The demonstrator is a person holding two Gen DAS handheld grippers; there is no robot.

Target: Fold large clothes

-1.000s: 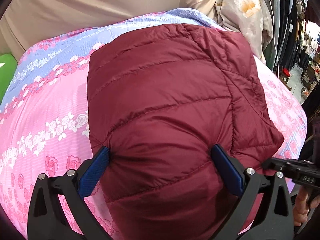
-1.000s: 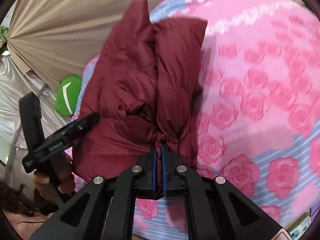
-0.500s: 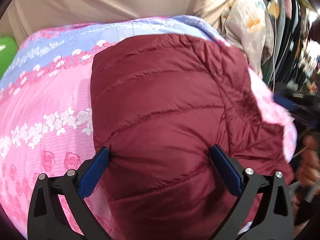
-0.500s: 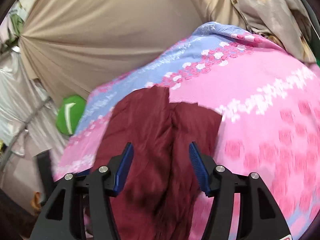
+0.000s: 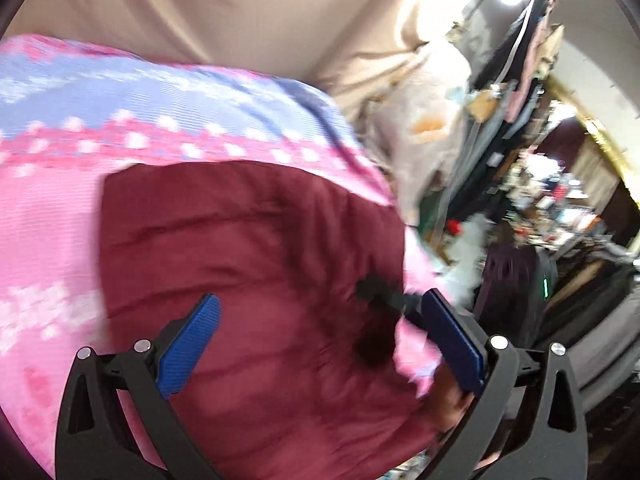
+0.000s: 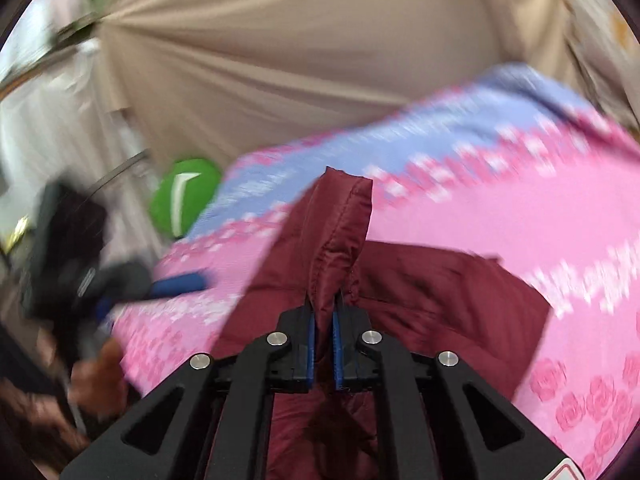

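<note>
A dark red quilted jacket (image 5: 256, 264) lies folded on a bed with a pink and lilac rose-print cover (image 5: 52, 208). My left gripper (image 5: 320, 340) is open above the jacket's near part, its blue pads wide apart and holding nothing. In the right wrist view my right gripper (image 6: 323, 332) is shut on a raised fold of the jacket (image 6: 340, 220), which stands up between the blue pads. The rest of the jacket (image 6: 448, 300) lies flat beyond on the bed cover (image 6: 500, 216). The left gripper shows blurred at the left of the right wrist view (image 6: 176, 284).
A beige curtain (image 6: 320, 60) hangs behind the bed. A green round object (image 6: 184, 196) sits at the bed's far left corner. Hanging clothes and a cluttered shop area (image 5: 540, 200) lie off the bed's right side.
My right gripper went from shut to open, and is now shut again on a raised jacket fold. My left gripper stayed open and swung right; both views are motion-blurred.
</note>
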